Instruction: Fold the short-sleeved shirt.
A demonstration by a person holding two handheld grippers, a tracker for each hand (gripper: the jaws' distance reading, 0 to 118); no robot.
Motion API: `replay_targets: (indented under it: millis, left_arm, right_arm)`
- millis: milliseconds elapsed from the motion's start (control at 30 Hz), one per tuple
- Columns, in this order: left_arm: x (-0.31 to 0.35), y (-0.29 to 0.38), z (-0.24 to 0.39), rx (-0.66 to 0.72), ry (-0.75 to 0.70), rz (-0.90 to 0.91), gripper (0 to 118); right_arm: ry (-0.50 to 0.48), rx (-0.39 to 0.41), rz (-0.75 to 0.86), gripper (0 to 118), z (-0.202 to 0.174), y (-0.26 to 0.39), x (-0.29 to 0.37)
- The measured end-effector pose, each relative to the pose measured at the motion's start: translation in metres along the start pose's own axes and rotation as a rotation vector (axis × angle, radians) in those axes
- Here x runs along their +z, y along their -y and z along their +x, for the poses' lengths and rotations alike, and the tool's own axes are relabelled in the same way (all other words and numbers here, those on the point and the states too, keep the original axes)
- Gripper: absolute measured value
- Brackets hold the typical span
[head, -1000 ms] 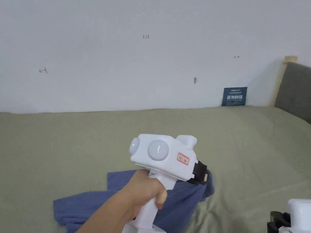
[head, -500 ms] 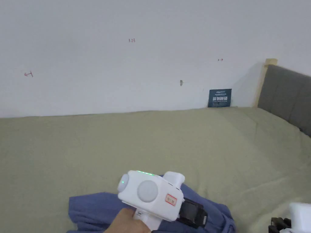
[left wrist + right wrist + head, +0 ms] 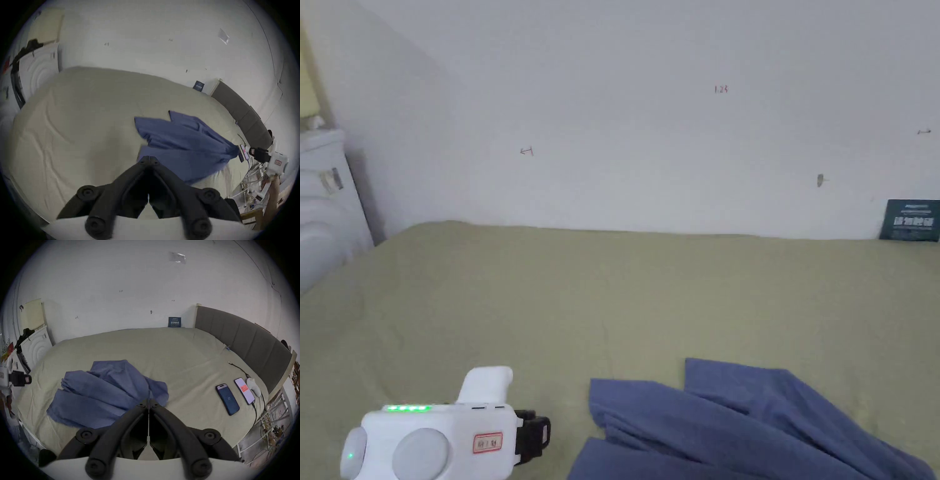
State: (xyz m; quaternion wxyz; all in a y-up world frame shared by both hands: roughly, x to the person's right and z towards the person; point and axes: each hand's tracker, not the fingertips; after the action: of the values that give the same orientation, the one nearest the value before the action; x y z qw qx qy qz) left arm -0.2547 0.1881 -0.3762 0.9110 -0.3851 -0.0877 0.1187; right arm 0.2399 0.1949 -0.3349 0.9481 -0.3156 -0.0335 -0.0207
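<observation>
So the shirt point(image 3: 750, 425) is lying crumpled on the bed point(image 3: 612, 294), bunched into overlapping folds, nowhere near flat yet. My left gripper point(image 3: 149, 160) sits just off the shirt's near-left edge, jaws pressed together with nothing between them. My right gripper point(image 3: 148, 402) is at the shirt's right end, jaws closed tip to tip, and it doesn't look like any cloth is caught.

What worries me: if I pinch where the layers overlap, I'd probably grab two at once and drag the whole bundle instead of spreading it. Also two phones point(image 3: 227, 399) and a cable point(image 3: 240, 369) lie well right of the shirt, so a wide sweep could snag them.

No containers here at all.
</observation>
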Motion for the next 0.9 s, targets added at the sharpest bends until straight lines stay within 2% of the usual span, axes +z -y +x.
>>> replay_targets:
  millis: [200, 367, 433, 533, 567, 600, 633, 667, 833, 900]
  left_arm:
    - [-0.044, -0.02, 0.003, 0.029, -0.041, -0.078, 0]
    - [-0.127, -0.075, 0.021, -0.051, -0.026, -0.204, 0]
    - [-0.159, -0.097, 0.027, -0.079, -0.089, -0.229, 0]
    - [-0.201, -0.123, 0.031, -0.09, -0.103, -0.26, 0]
    - [-0.212, -0.13, 0.03, -0.093, -0.098, -0.273, 7]
    - [-0.22, -0.133, 0.031, -0.103, -0.111, -0.276, 30]
    - [-0.227, -0.136, 0.03, -0.108, -0.145, -0.268, 77]
    - [-0.237, -0.139, 0.029, -0.107, -0.182, -0.284, 94]
    - [-0.265, -0.13, 0.016, -0.026, -0.154, -0.335, 90]
    - [-0.277, -0.122, 0.012, -0.014, -0.128, -0.408, 74]
  right_arm:
    - [-0.02, 0.028, -0.015, 1, -0.002, -0.005, -0.005]
    - [0.008, 0.027, -0.015, 1, 0.009, -0.016, -0.01]
    - [0.027, 0.04, -0.027, 1, 0.013, -0.02, -0.012]
    - [0.045, 0.047, -0.037, 1, 0.017, -0.025, -0.016]
    - [0.049, 0.048, -0.042, 1, 0.019, -0.026, -0.017]
    - [0.053, 0.052, -0.044, 1, 0.019, -0.027, -0.018]
    - [0.061, 0.057, -0.046, 1, 0.019, -0.028, -0.02]
    - [0.065, 0.061, -0.049, 1, 0.02, -0.029, -0.022]
    - [0.052, 0.04, -0.061, 1, 0.022, -0.027, -0.029]
    - [0.058, 0.059, -0.073, 1, 0.021, -0.024, -0.032]
